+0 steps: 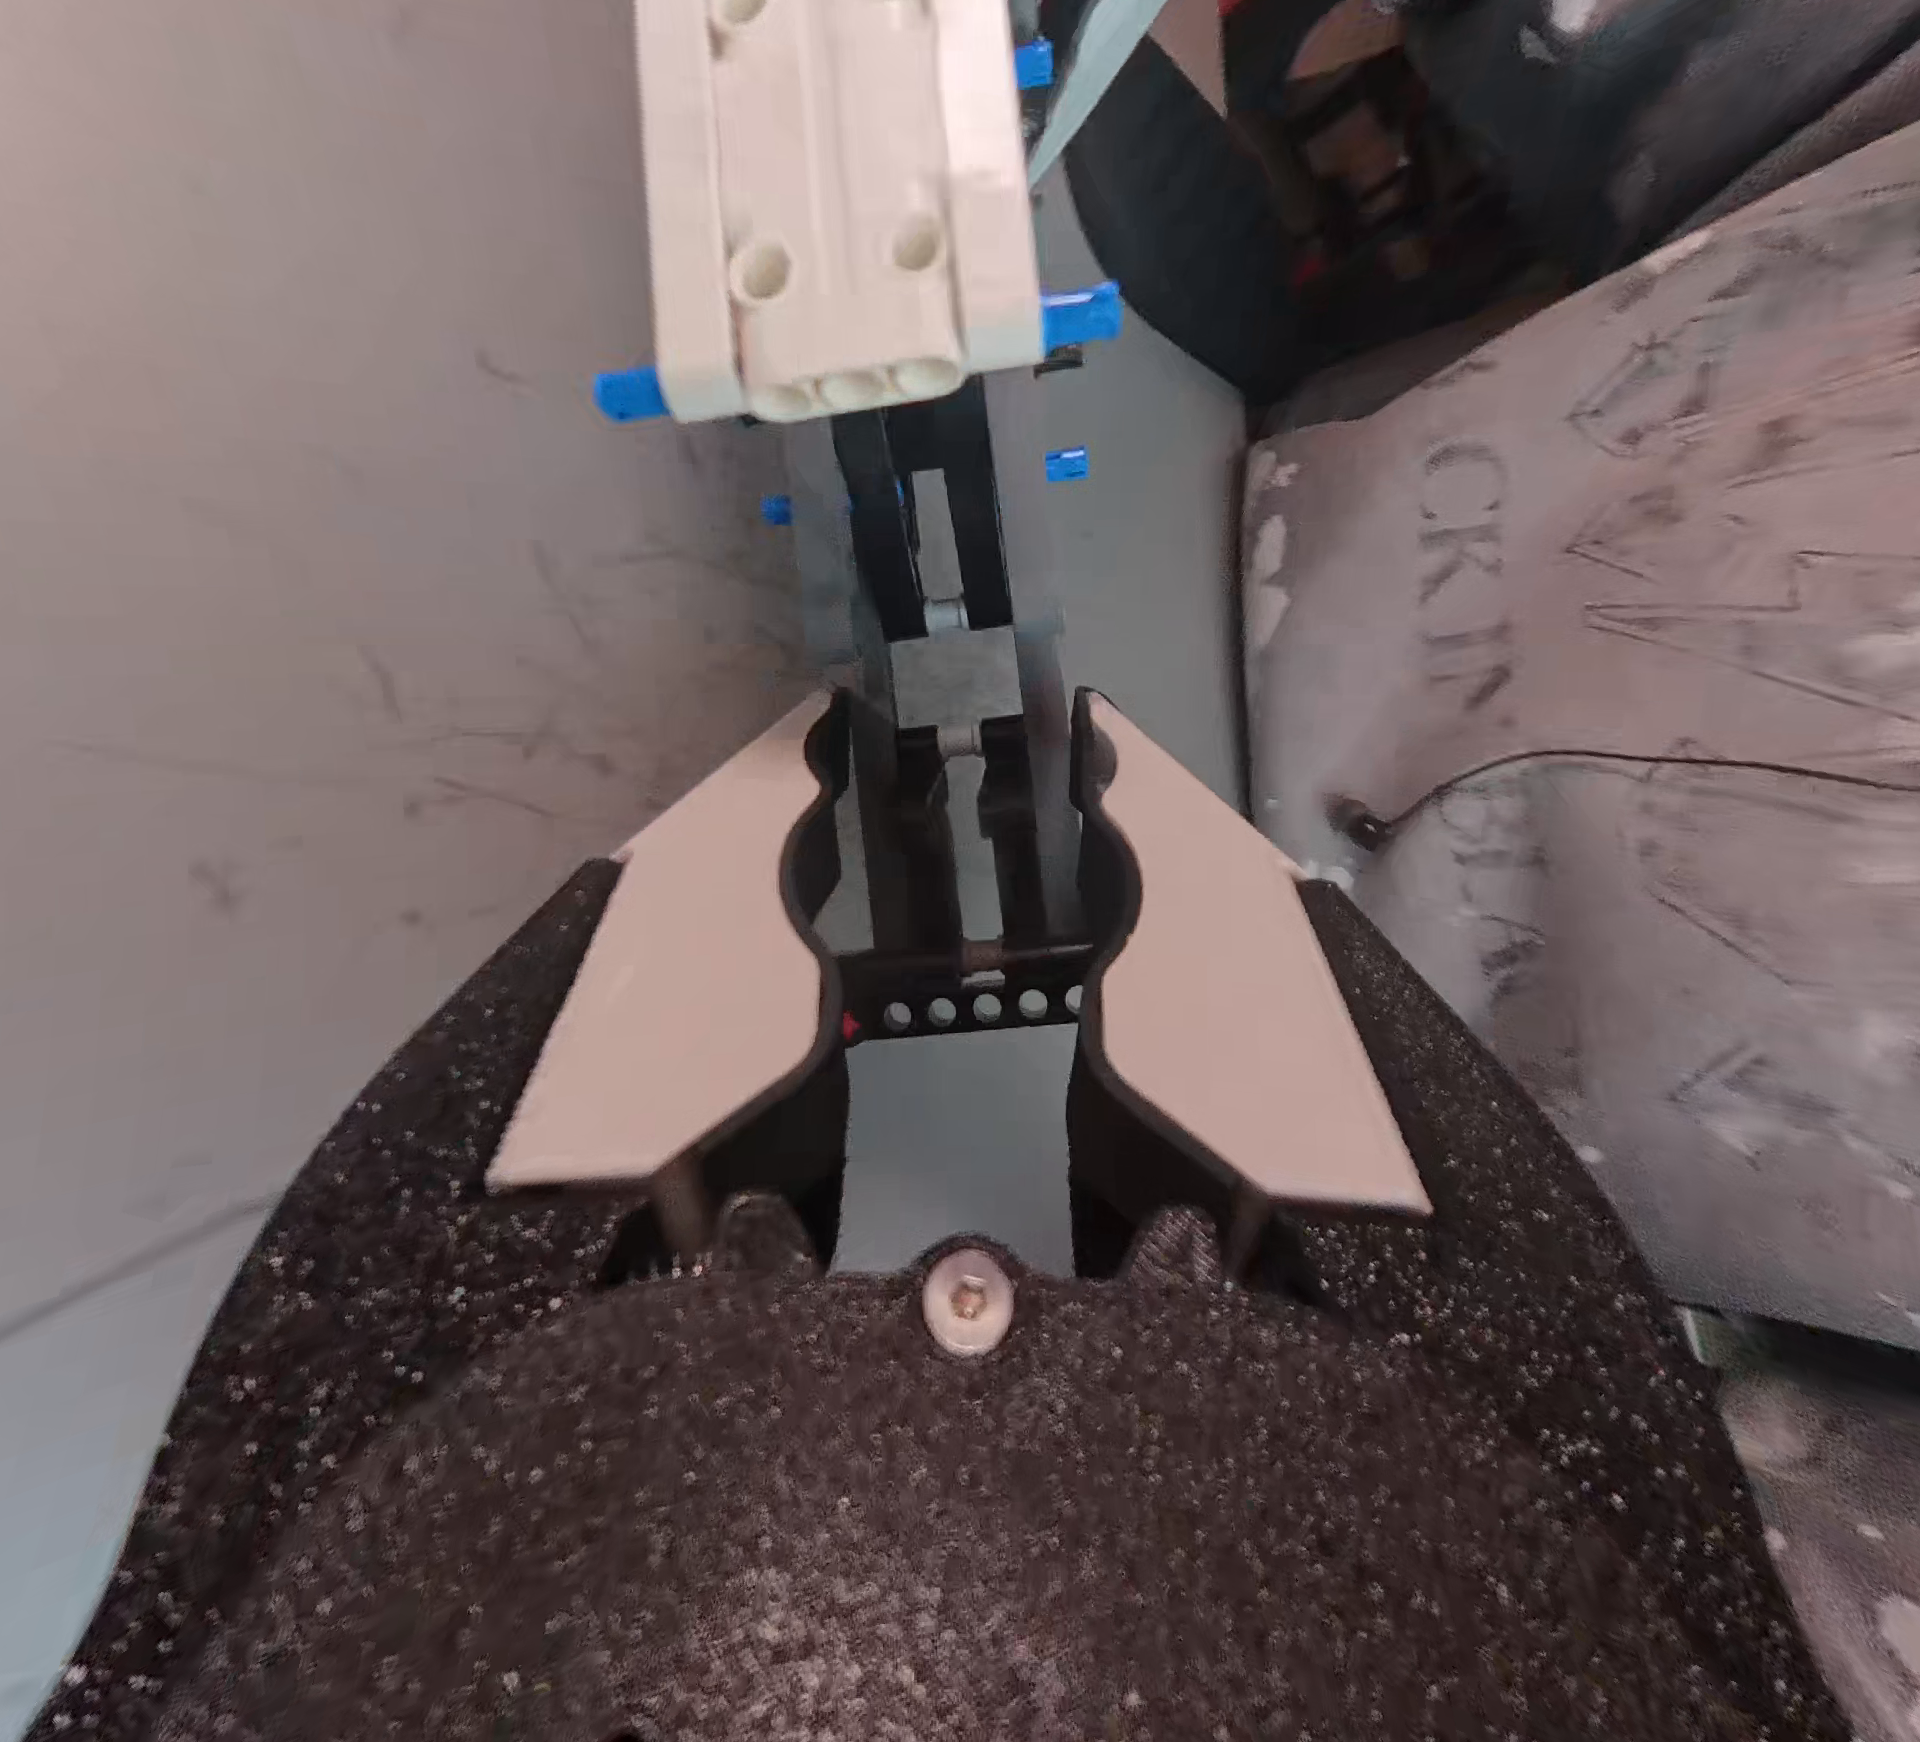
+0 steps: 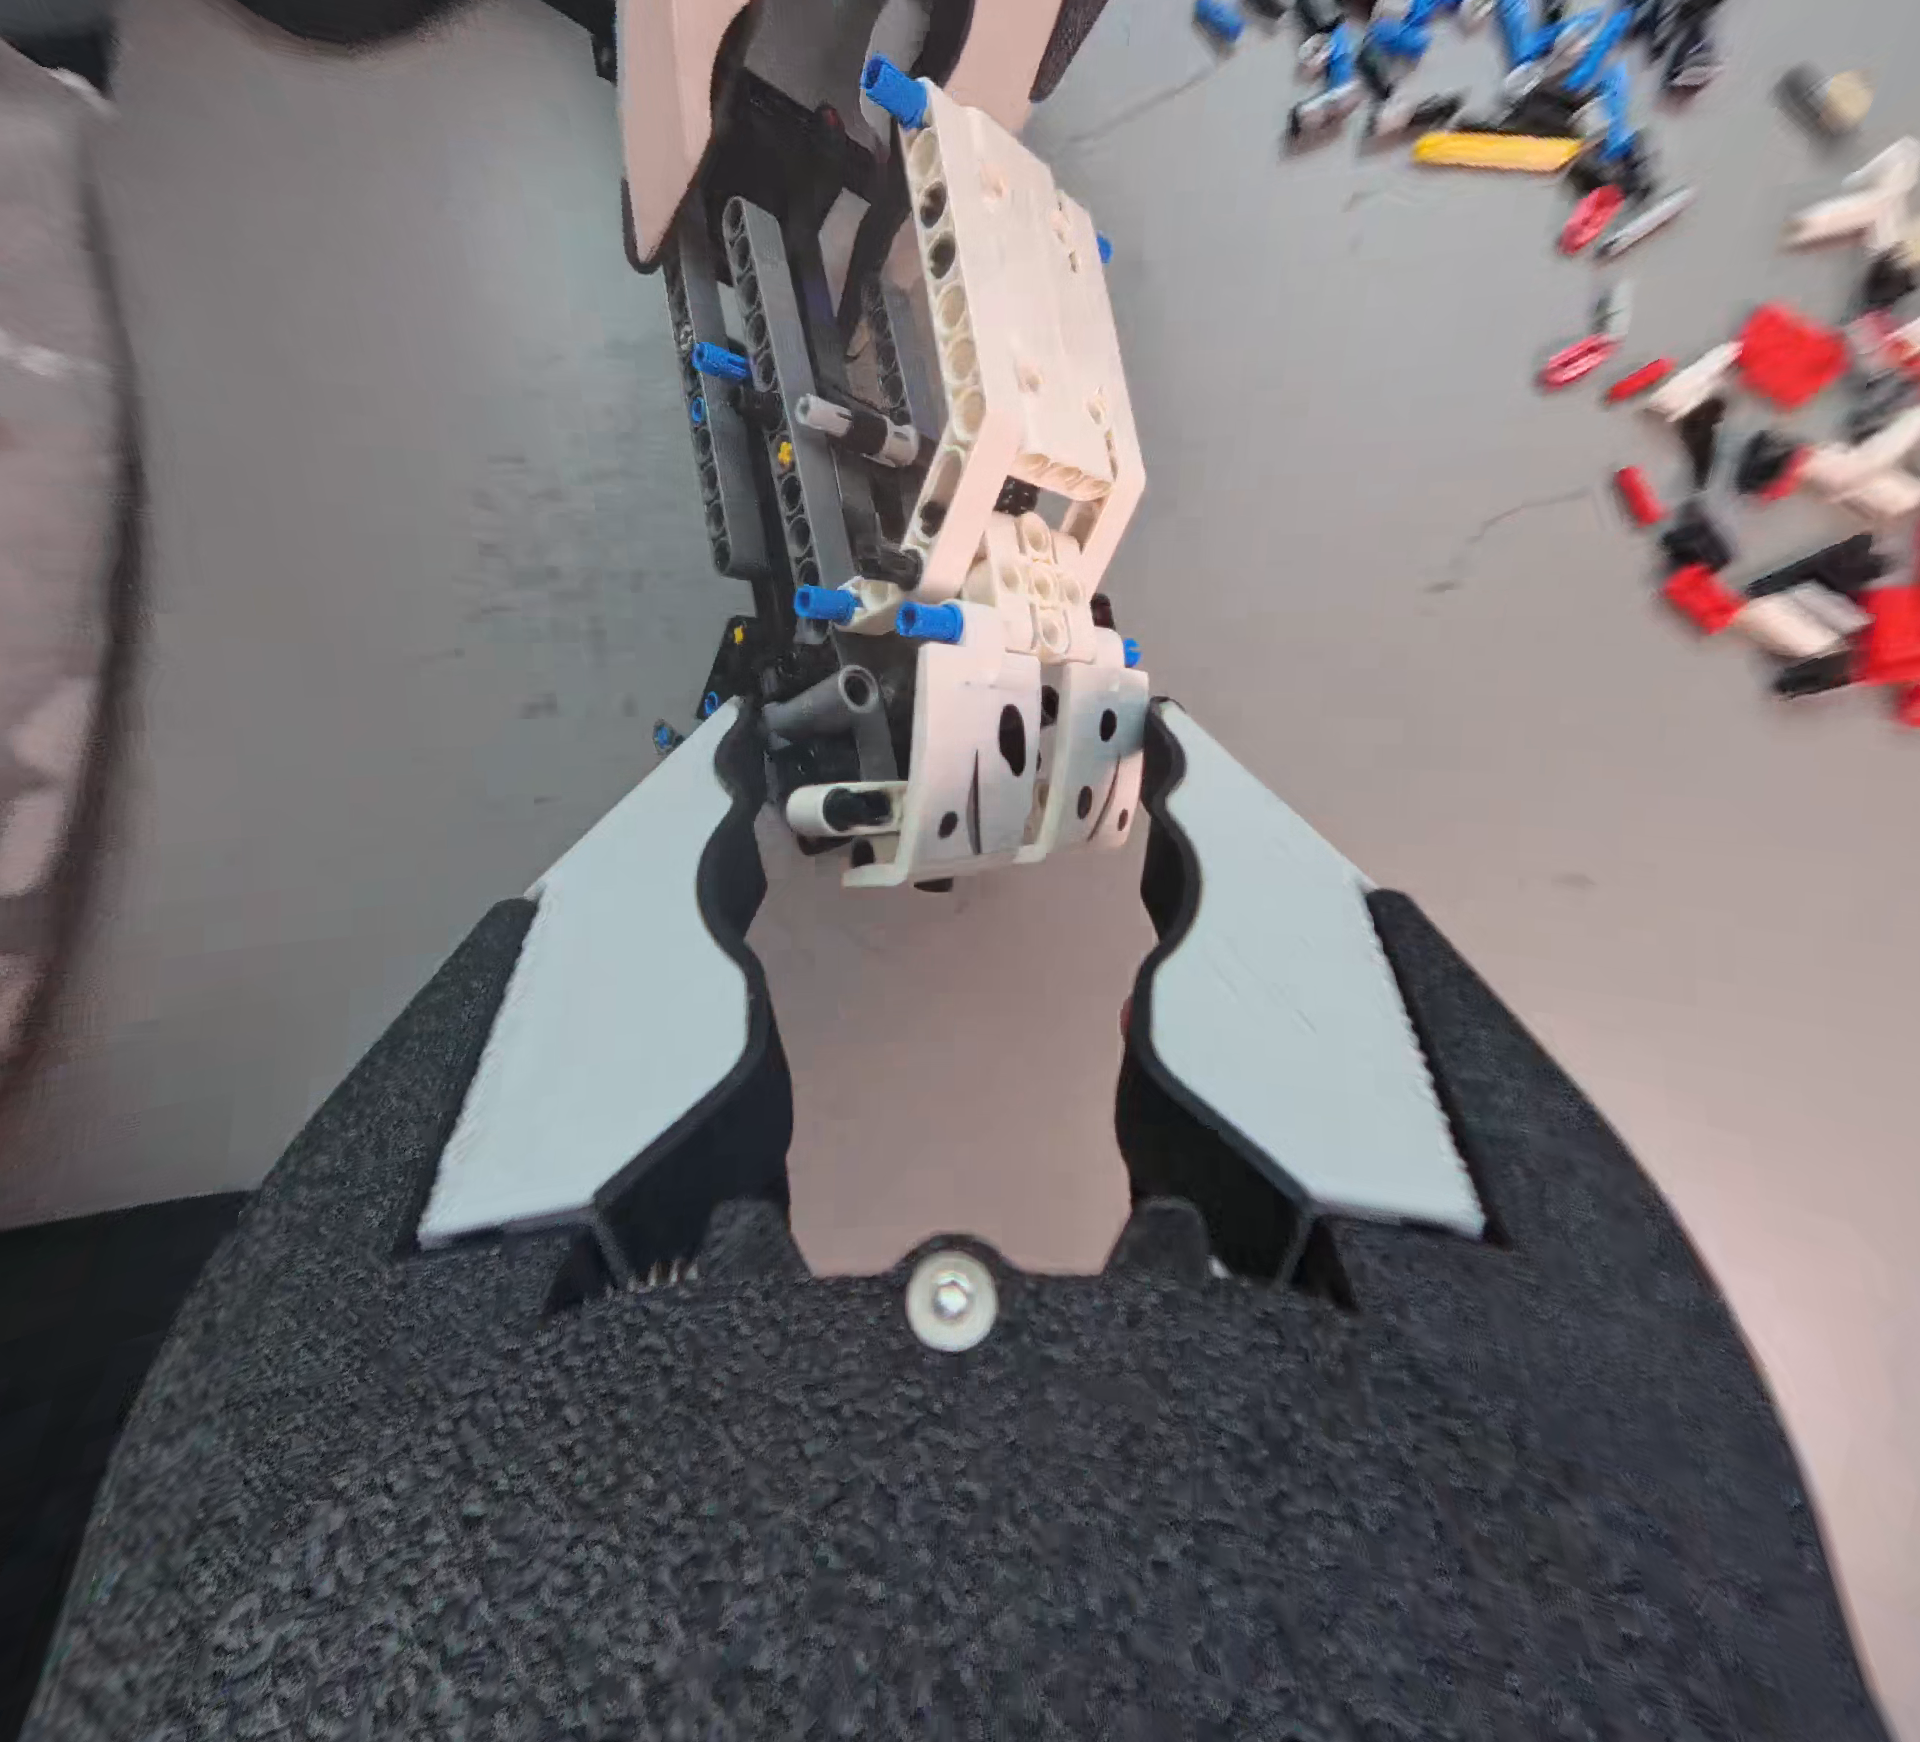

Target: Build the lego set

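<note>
A part-built lego model (image 2: 997,362) with a white panel body, a black and grey beam frame and blue pins hangs above the grey table, held at both ends. My right gripper (image 2: 948,718) is shut on its white curved front end. My left gripper (image 1: 958,713) is shut on the black frame (image 1: 935,549) at the other end, with the white body (image 1: 831,165) pointing away. The left gripper also shows in the right wrist view (image 2: 831,165), at the top, its white fingers (image 2: 675,30) around the frame.
A scatter of loose blue, black, red and white lego pieces (image 2: 1538,30) with a yellow beam (image 2: 1496,150) lies on the grey table (image 2: 1299,445) at the upper right. A stained grey fabric cushion (image 1: 1610,705) and dark clutter (image 1: 1351,134) sit right of the left gripper. My right fingertips sit around 11 cm from my left ones.
</note>
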The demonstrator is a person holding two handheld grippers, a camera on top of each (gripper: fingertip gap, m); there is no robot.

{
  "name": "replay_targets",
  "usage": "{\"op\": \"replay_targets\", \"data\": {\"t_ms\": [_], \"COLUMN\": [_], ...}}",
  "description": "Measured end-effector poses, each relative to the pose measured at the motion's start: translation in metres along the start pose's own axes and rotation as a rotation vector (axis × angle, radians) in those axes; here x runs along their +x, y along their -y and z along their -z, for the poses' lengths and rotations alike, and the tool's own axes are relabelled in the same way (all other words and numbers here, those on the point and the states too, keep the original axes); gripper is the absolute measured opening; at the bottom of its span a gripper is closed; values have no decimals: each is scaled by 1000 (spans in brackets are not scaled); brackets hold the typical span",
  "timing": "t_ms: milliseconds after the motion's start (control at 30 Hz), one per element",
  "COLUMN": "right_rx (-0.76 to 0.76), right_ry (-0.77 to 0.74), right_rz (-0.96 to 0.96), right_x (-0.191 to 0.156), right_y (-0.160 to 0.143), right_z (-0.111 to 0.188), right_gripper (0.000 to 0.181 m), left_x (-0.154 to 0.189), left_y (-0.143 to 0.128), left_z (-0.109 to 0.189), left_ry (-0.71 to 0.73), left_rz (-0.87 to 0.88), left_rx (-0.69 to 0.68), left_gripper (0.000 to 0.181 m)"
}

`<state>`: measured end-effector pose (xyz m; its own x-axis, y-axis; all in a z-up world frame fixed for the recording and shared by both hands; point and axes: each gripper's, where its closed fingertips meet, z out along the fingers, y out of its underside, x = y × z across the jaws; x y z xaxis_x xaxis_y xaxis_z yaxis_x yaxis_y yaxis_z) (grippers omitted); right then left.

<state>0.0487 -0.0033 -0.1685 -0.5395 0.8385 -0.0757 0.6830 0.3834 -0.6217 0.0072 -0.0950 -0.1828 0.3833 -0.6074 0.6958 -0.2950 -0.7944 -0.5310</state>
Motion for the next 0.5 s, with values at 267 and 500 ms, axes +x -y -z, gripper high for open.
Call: {"op": "replay_targets", "data": {"t_ms": [267, 500], "right_rx": [-31, -162], "right_ry": [276, 301], "right_rz": [-358, -360], "right_x": [-56, -88], "right_y": [8, 0], "right_z": [-24, -45], "right_gripper": [72, 73], "left_x": [27, 47], "left_y": [-22, -9], "left_z": [29, 13], "left_ry": [120, 348], "left_rz": [-82, -302], "left_rx": [46, 88], "left_gripper": [55, 88]}}
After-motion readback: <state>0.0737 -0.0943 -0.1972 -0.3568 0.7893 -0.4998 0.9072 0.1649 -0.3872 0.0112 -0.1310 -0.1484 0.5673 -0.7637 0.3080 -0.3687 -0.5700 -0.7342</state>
